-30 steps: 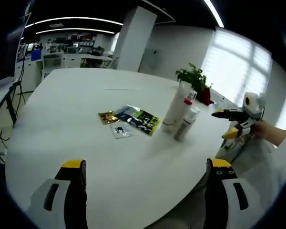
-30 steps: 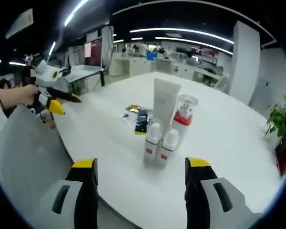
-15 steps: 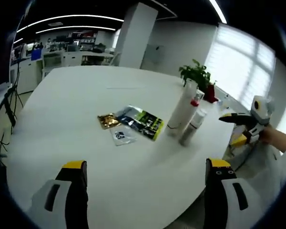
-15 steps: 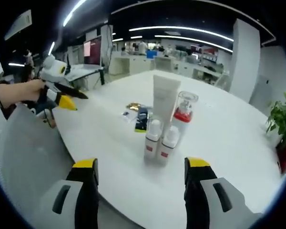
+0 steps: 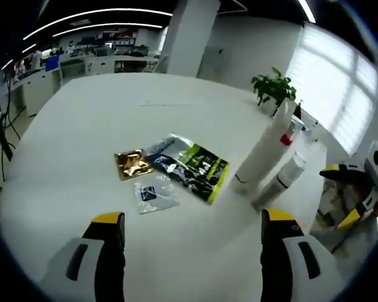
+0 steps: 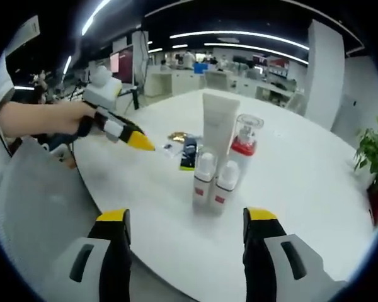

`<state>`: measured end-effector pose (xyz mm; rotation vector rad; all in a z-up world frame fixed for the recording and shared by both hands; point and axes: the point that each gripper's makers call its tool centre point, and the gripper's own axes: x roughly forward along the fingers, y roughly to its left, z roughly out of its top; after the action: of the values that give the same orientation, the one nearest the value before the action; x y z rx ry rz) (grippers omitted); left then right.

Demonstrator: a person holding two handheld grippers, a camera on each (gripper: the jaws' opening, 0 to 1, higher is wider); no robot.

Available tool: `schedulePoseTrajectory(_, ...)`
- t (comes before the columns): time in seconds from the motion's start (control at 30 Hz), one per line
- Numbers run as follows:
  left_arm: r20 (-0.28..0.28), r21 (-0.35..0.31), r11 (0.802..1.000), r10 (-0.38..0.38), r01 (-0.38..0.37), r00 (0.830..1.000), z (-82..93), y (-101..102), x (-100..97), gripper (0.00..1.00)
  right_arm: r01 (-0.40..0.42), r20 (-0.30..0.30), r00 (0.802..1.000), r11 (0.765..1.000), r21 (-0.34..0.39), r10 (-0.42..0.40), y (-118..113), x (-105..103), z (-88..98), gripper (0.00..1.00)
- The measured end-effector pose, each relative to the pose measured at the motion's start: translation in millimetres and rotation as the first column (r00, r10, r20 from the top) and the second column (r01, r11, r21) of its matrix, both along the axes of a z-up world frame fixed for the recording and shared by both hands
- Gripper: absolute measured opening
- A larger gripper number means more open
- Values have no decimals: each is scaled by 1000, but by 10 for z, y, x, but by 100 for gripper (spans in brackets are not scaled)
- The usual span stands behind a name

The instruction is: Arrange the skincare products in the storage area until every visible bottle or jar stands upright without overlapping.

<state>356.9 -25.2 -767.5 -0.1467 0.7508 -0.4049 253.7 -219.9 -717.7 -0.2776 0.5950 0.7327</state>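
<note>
A tall white tube (image 6: 218,129), a clear-capped pump bottle with a red collar (image 6: 244,141) and two small white bottles (image 6: 203,179) (image 6: 225,187) stand upright in a tight cluster on the white round table (image 6: 302,189). My right gripper (image 6: 188,223) is open and short of them, holding nothing. In the left gripper view the tube (image 5: 261,154), pump bottle (image 5: 288,132) and one small bottle (image 5: 283,179) lean in the fisheye. My left gripper (image 5: 192,226) is open above the table, just short of the sachets (image 5: 192,165). A hand holds it in the right gripper view (image 6: 142,143).
Flat sachets lie left of the bottles: a gold one (image 5: 132,163), a dark and green one and a small clear one (image 5: 152,195). A potted plant (image 5: 274,88) stands at the table's far edge. A grey chair back (image 6: 38,207) is at the near edge. My right gripper (image 5: 340,194) shows at the right.
My left gripper has moved forward and lower over the table toward the sachets, which look larger now. The right gripper has stayed where it was. The bottles have not moved.
</note>
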Motion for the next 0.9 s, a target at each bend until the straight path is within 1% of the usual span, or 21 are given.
schedulePoseTrajectory(0.07,-10,29,999,32,-32,999,-35,-17,36,81,3,-4,1000,1000,4,-3,-4,0,-3,72)
schedulePoseTrajectory(0.1,-6,44,998,40,-39,999,-51,-18,101,80,5,-6,1000,1000,8,-5,-4,-2,-2,72)
schedulePoseTrajectory(0.13,-4,56,997,48,-47,999,-74,-18,220,79,8,-8,1000,1000,12,-8,-4,-3,1,72)
schedulePoseTrajectory(0.23,-7,61,995,85,-84,996,-73,-94,321,78,13,-16,1000,1000,21,-13,-9,-3,0,72)
schedulePoseTrajectory(0.27,-11,69,993,96,-95,995,-122,-95,440,77,16,-20,1000,1000,24,-15,-15,0,-6,72)
schedulePoseTrajectory(0.37,-26,79,987,139,-136,990,-198,-134,611,73,18,-28,999,999,30,-17,-14,1,-17,72)
schedulePoseTrajectory(0.43,-40,75,984,163,-159,986,-236,-176,708,72,18,-35,999,999,31,-17,-13,-1,-31,72)
schedulePoseTrajectory(0.53,-58,75,981,183,-179,981,-272,-262,785,73,15,-44,999,999,36,-14,0,-15,-41,72)
schedulePoseTrajectory(0.63,-49,81,983,171,-167,984,-280,-376,885,73,13,-49,999,999,33,-12,0,-18,-48,72)
schedulePoseTrajectory(0.73,-46,96,981,172,-167,984,-329,-429,978,73,13,-53,999,999,34,-11,3,-21,-53,72)
schedulePoseTrajectory(0.87,-57,143,970,204,-195,977,-413,-412,1020,74,22,-56,998,999,41,-20,-10,-16,-53,71)
schedulePoseTrajectory(0.9,-54,151,968,210,-200,976,-405,-452,990,74,24,-56,998,999,43,-22,-13,-14,-52,71)
